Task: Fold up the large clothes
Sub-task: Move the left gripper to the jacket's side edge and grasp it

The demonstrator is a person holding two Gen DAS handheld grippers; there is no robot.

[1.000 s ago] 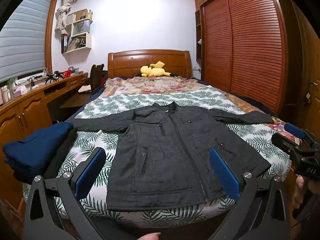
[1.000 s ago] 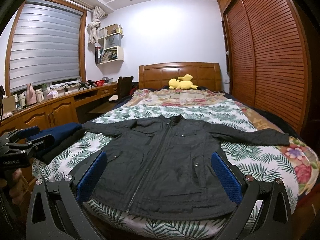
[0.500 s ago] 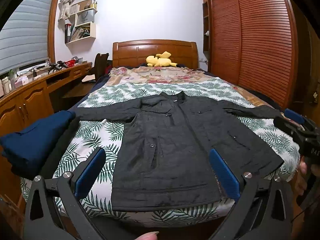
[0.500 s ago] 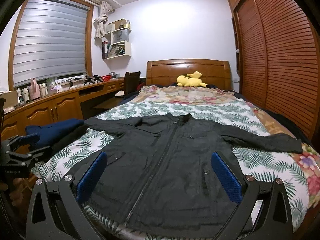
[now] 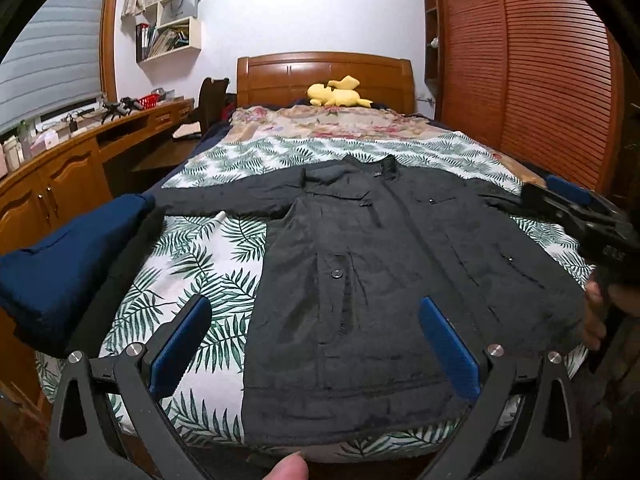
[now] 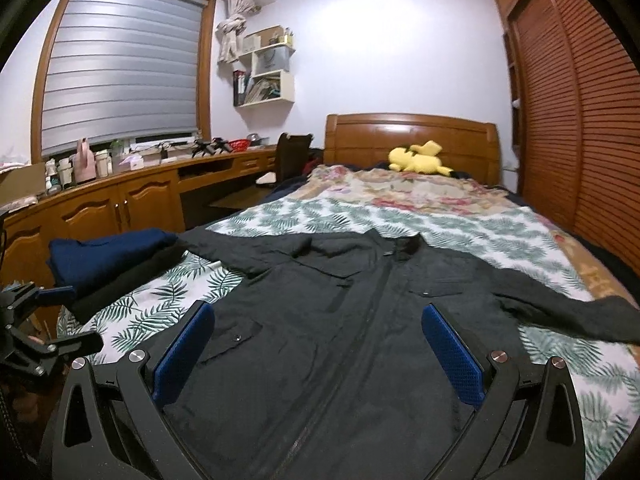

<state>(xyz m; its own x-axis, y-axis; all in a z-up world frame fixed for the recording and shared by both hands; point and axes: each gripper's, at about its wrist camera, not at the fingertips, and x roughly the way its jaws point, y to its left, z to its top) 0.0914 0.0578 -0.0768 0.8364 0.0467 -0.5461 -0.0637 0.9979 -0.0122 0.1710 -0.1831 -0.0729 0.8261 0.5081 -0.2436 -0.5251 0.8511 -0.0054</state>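
While it lies flat, the jacket (image 5: 384, 280) points collar-first toward the headboard (image 5: 324, 76).

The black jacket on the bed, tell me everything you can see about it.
The black jacket lies flat and face up on the leaf-print bedspread, collar toward the headboard, hem at the foot edge. Both sleeves are spread sideways, the front closed. It looks like matte, slightly creased fabric with snap-buttoned pockets. One sleeve reaches the folded navy garment. Neither hand-held gripper touches it.

Blk jacket (image 5: 384, 280) flat on bed (image 5: 192, 264) (sleeves spread); L gripper (image 5: 316, 344) jaws apart.
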